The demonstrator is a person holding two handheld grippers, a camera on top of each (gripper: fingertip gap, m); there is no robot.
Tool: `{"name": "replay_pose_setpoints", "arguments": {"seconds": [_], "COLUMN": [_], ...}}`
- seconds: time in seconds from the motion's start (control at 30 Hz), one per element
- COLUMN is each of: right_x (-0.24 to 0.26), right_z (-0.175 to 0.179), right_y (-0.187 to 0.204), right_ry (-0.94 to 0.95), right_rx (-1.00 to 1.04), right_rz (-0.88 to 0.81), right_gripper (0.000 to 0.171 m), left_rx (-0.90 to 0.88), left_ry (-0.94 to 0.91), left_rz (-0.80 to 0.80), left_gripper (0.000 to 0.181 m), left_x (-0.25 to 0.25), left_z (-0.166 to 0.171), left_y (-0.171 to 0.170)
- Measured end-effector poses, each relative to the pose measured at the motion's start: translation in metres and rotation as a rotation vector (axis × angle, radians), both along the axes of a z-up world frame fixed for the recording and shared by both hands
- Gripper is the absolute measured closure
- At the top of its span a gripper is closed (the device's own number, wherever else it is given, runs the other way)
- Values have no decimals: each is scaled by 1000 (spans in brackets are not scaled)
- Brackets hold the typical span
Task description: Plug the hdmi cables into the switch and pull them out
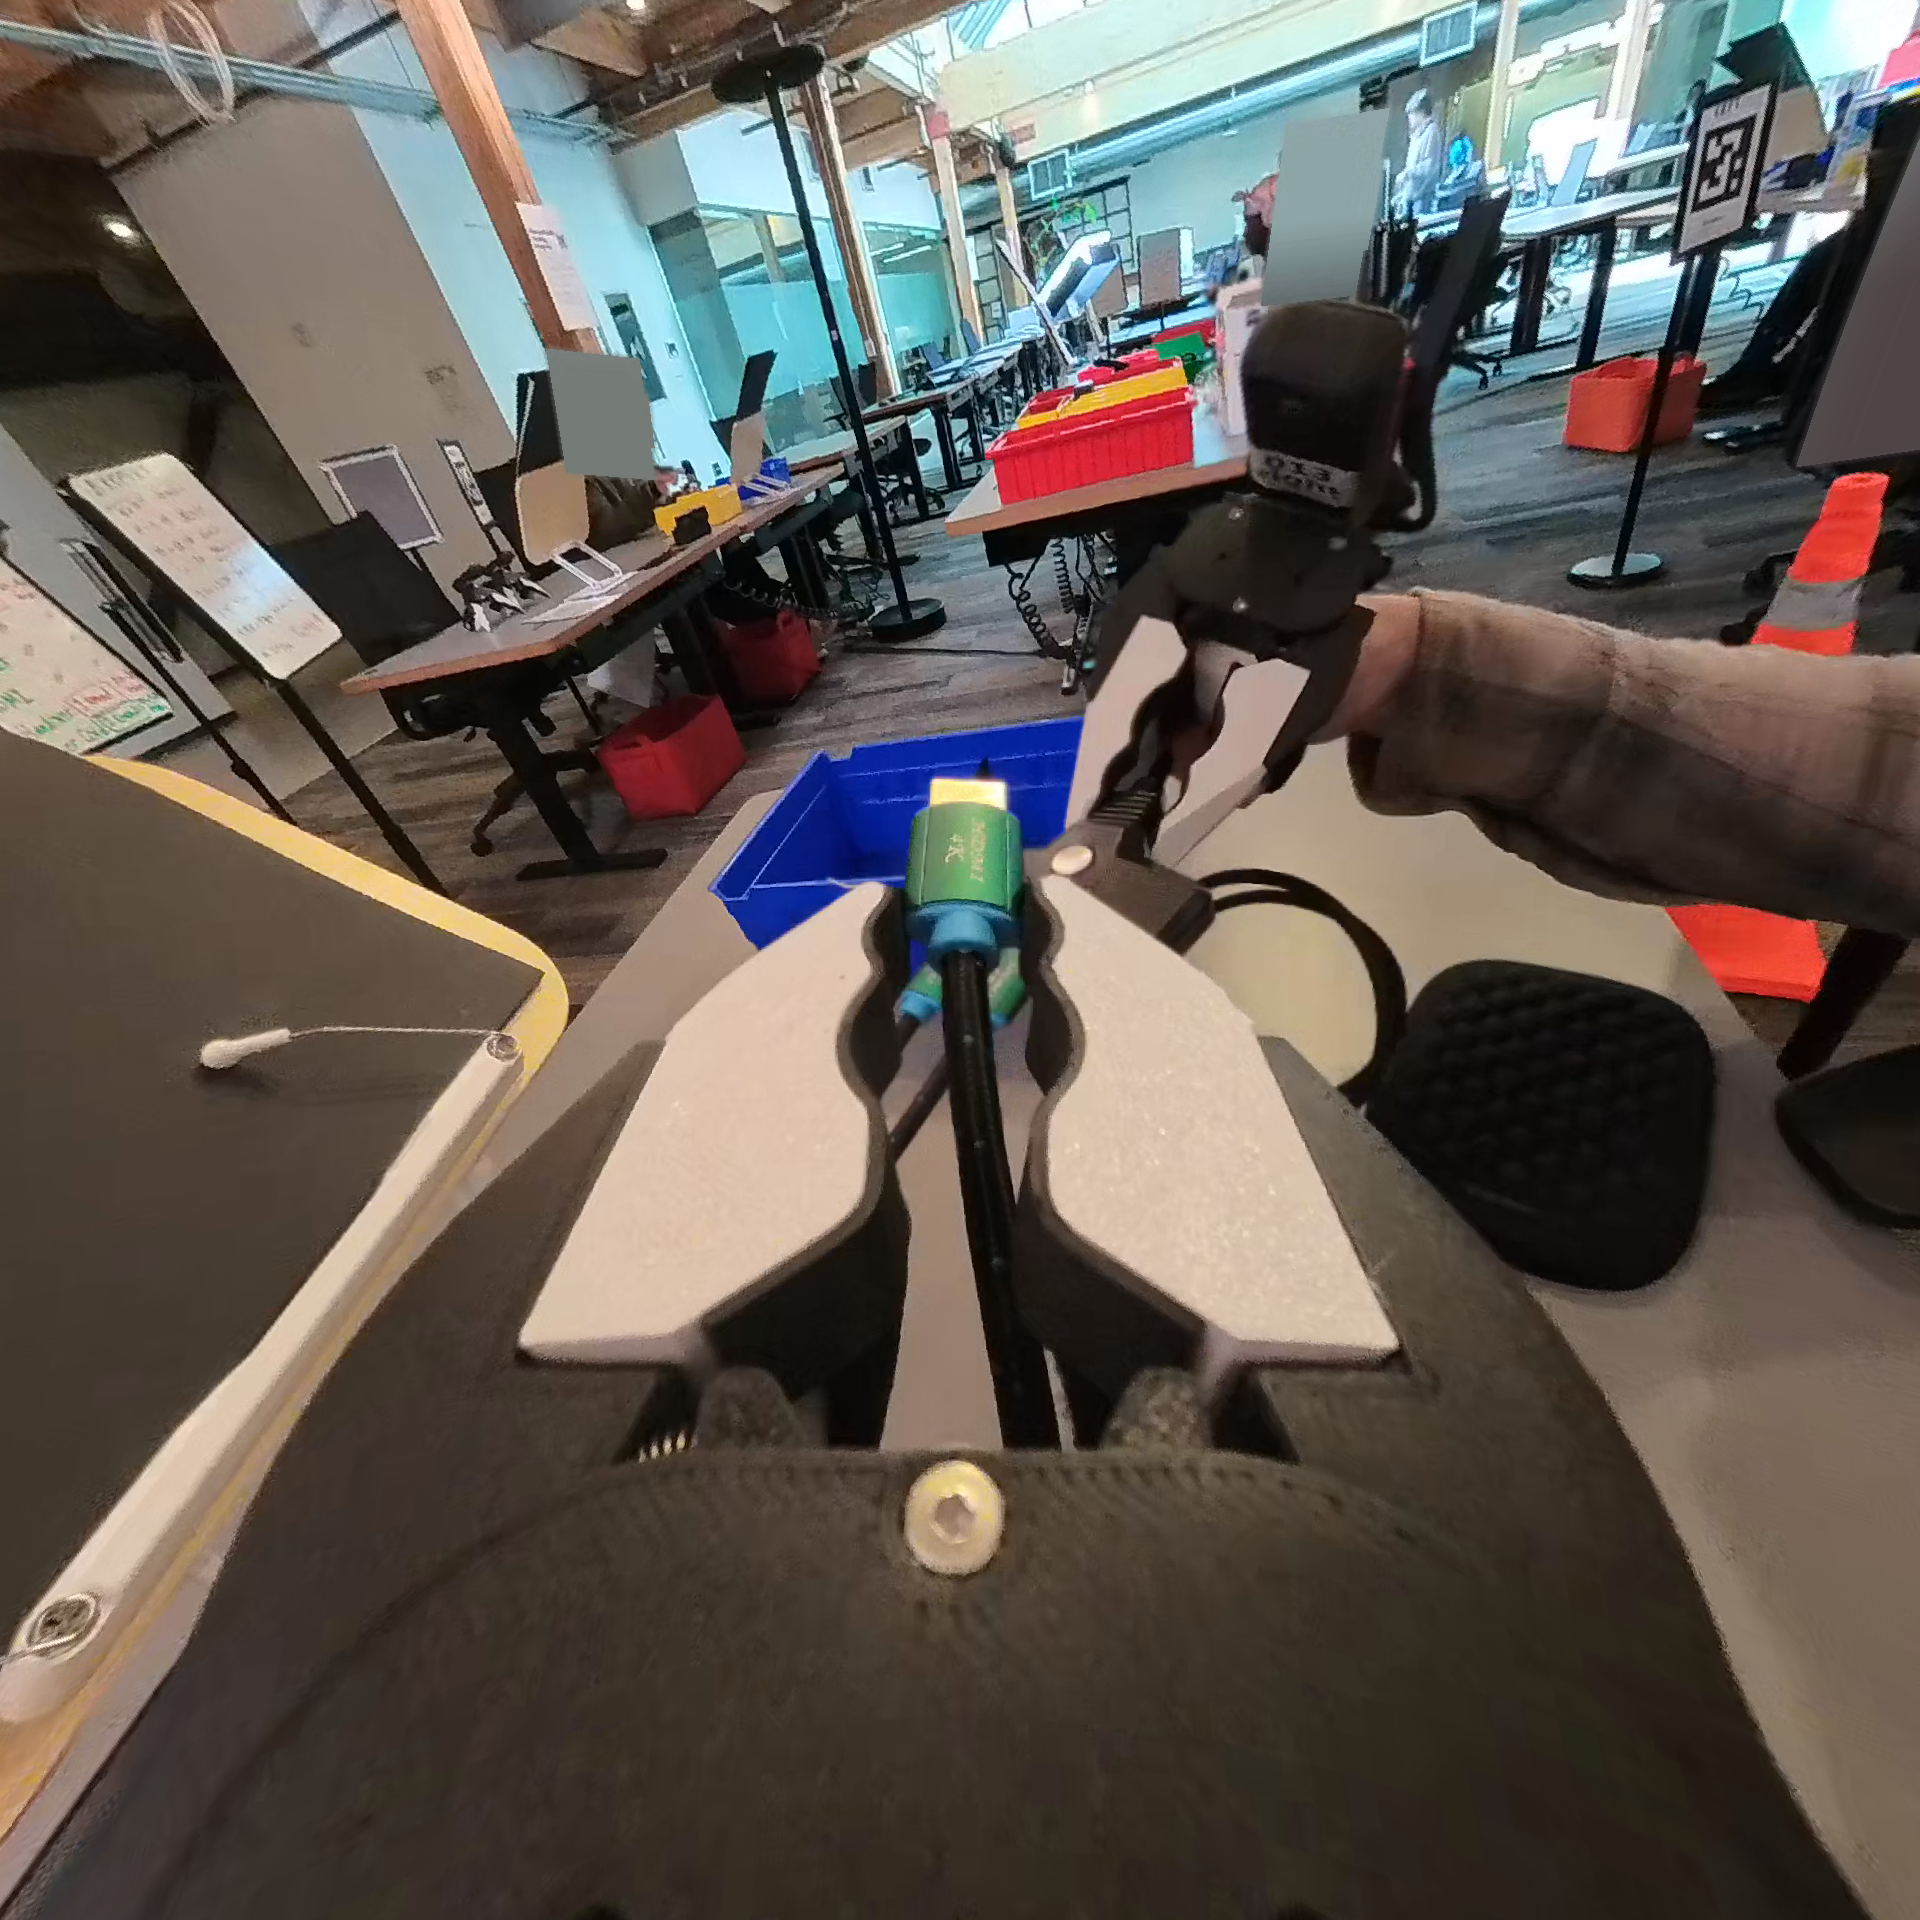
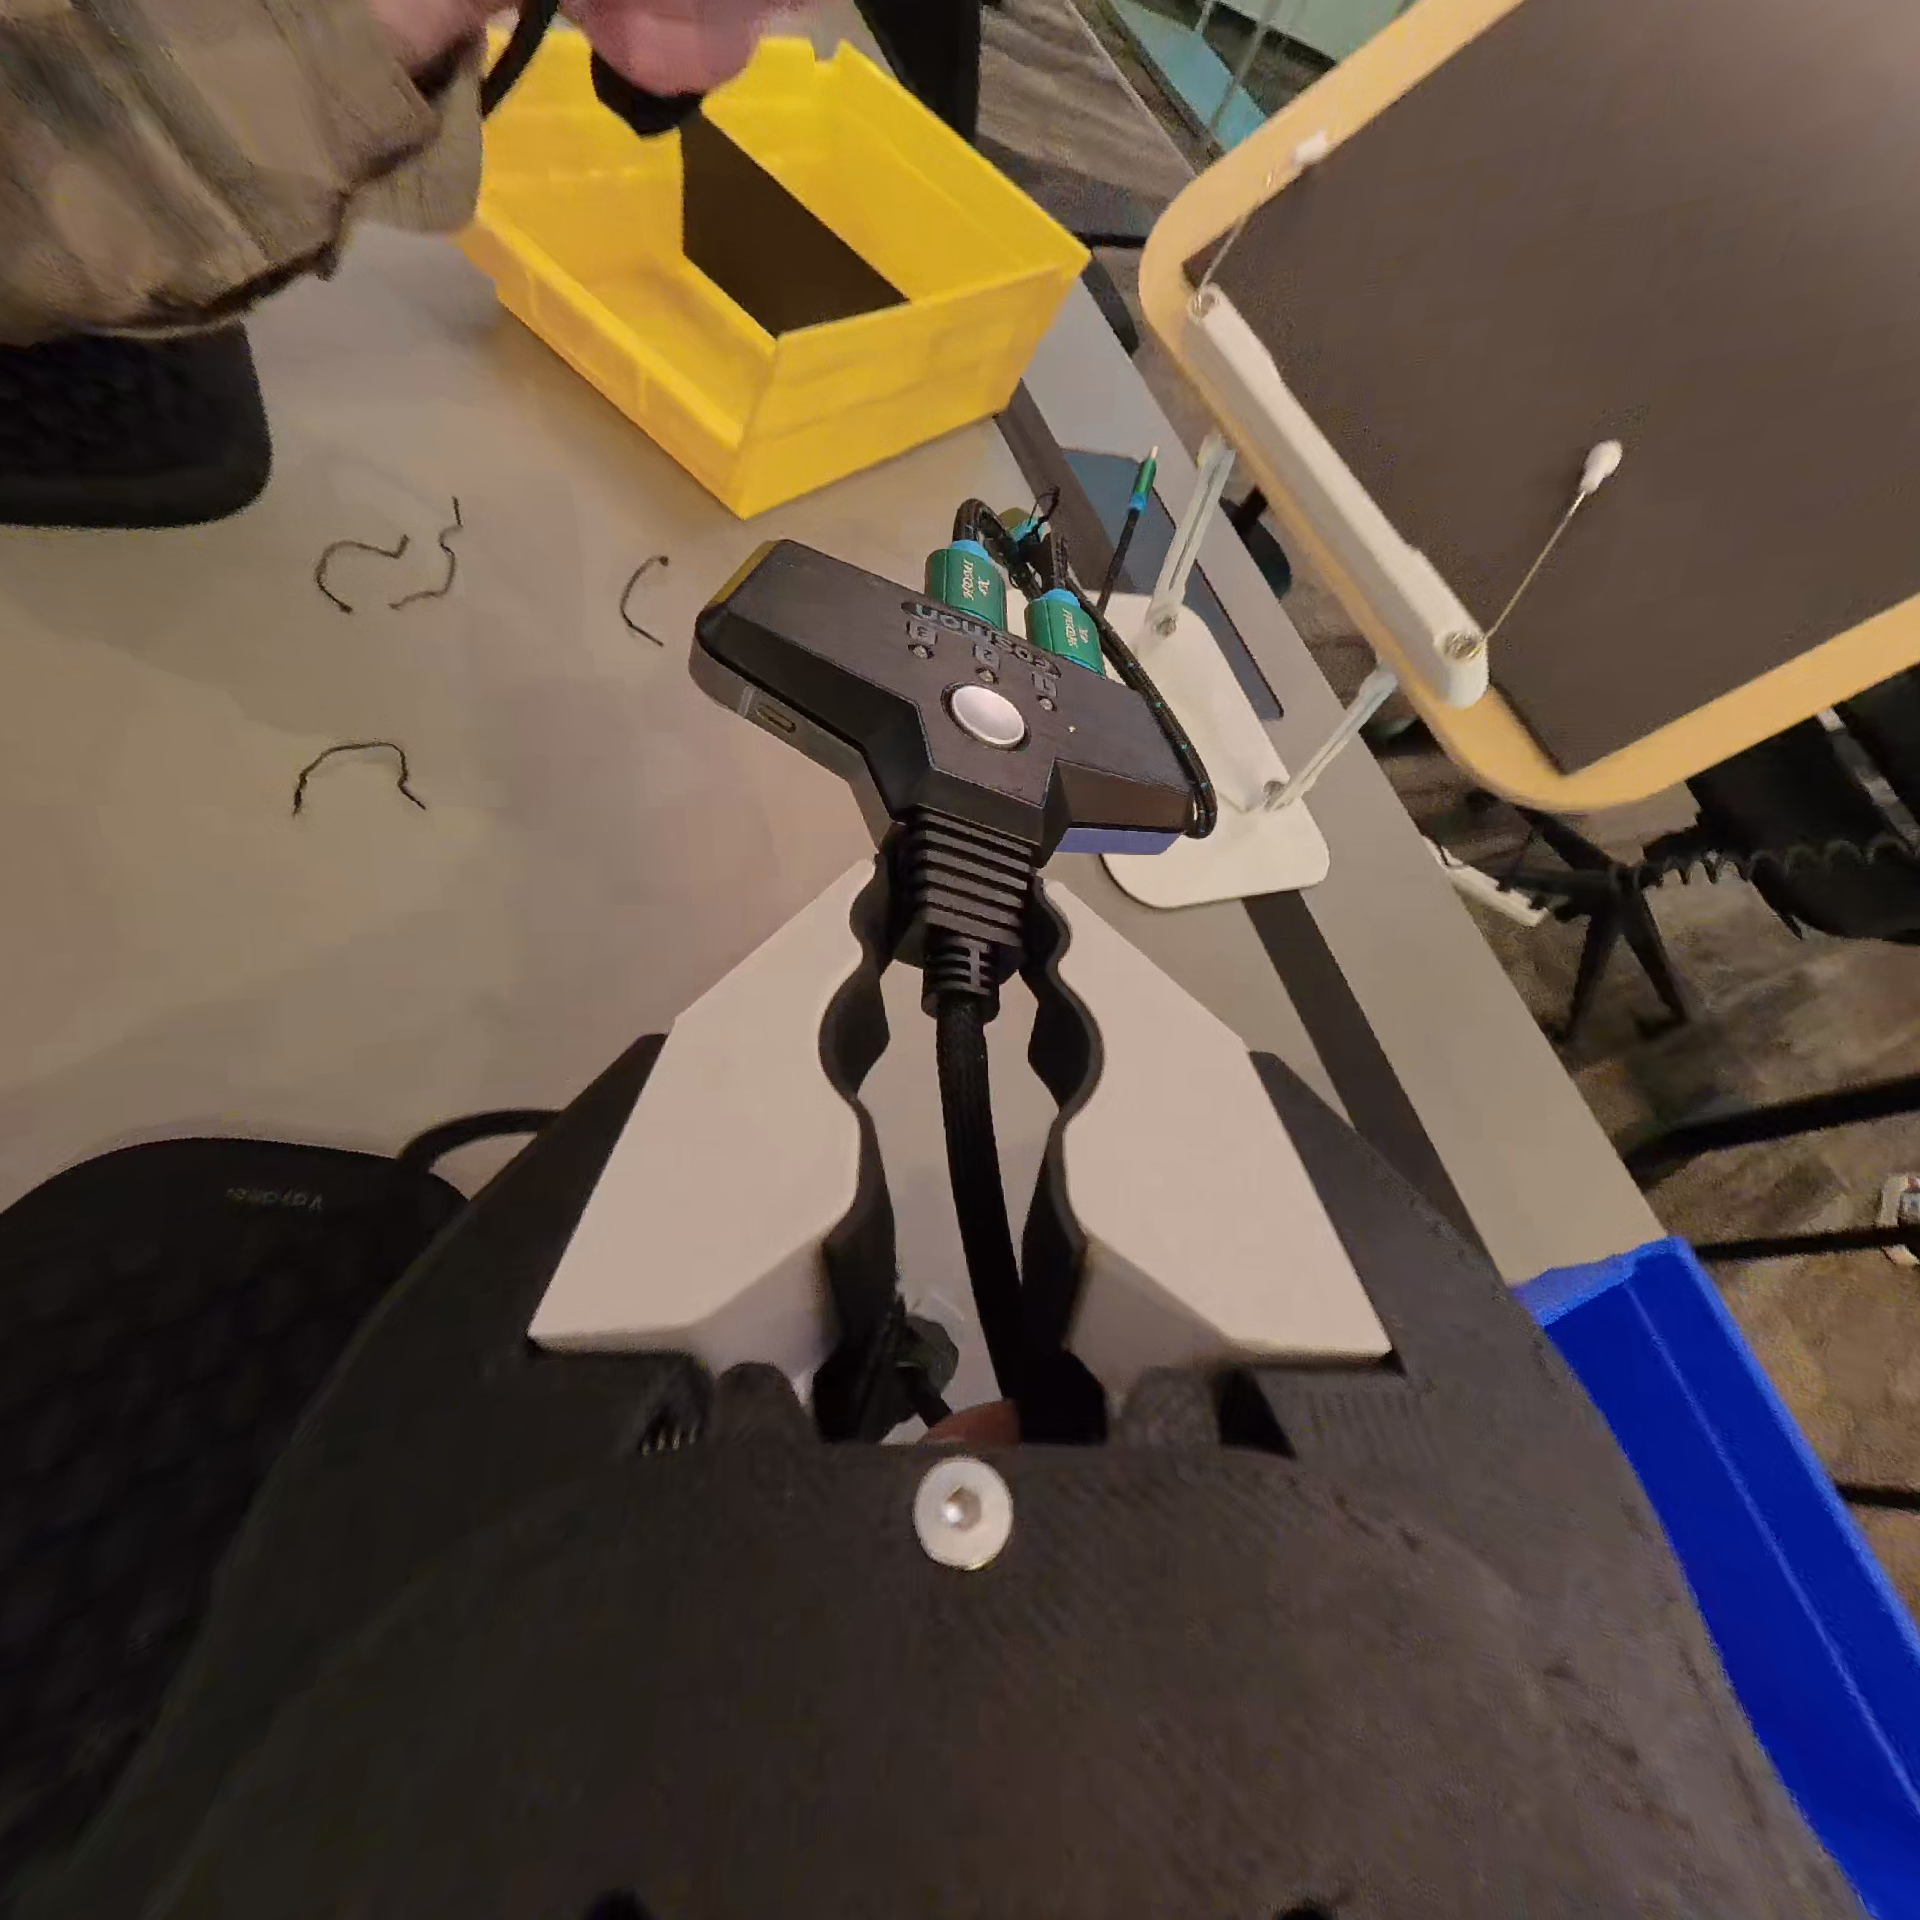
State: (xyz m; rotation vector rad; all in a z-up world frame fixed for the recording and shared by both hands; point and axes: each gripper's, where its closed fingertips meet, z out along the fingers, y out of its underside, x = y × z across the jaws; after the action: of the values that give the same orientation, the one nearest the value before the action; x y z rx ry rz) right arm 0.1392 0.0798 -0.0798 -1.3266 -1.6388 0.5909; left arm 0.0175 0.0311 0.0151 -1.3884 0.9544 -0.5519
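clamping a green hdmi plug (image 1: pixel 958 868) between its fingertips, the left gripper (image 1: pixel 961 914) held the plug upright ahead of the fingers, gold metal end pointing away and free of any port. its black braided cable (image 1: pixel 987 1143) ran back down the gap between the two grey fingers (image 1: pixel 727 1153) toward the camera. a second green and blue connector (image 1: pixel 1003 995) peeked out just behind the held plug, low between the fingers. beyond the fingertips sat a blue bin (image 1: pixel 821 883) at the edge of the grey table (image 1: pixel 1704 1403).

ahead and to the right of those fingers, the right gripper (image 1: pixel 1169 821) came into the left wrist view, tips down beside the plug.

in the right wrist view, the right gripper (image 2: pixel 961 925) was shut on the ribbed black neck of the switch (image 2: pixel 935 696), its own black cord (image 2: pixel 977 1174) passing back between the fingers. the switch body stood just past the fingertips, lifted above the table, silver button facing up. two green plugs (image 2: pixel 1013 608) were seated in its far edge, side by side, and a thin black cable looped round its right side. farther beyond lay a yellow bin (image 2: pixel 831 343), and to the left of the fingers several short black twist ties (image 2: pixel 358 764) lay scattered on the table.
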Motion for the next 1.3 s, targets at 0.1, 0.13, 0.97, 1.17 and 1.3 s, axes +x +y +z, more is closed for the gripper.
{"name": "replay_pose_setpoints", "arguments": {"seconds": [0.1, 0.13, 0.97, 1.17, 1.3], "right_x": [2, 2, -36, -34, -35], "right_z": [21, 27, 62, 58, 57], "right_y": [6, 7, 18, 20, 19], "right_ry": [21, 34, 234, 226, 216], "right_rx": [-30, -42, -71, -64, -51], "right_rz": [64, 91, 482, 479, 474], "right_gripper": [150, 150, 150, 150, 150], "left_rx": [6, 9, -192, -258, -279], "left_ry": [-12, -20, -22, -50, -79], "left_rz": [-18, -30, -78, -57, -64], "left_gripper": [161, 161, 160, 160, 160], "left_x": [1, 2, 45, 44, 44], "left_z": [6, 8, -25, -32, -30], "left_y": [-6, -9, 5, 12, 13]}}
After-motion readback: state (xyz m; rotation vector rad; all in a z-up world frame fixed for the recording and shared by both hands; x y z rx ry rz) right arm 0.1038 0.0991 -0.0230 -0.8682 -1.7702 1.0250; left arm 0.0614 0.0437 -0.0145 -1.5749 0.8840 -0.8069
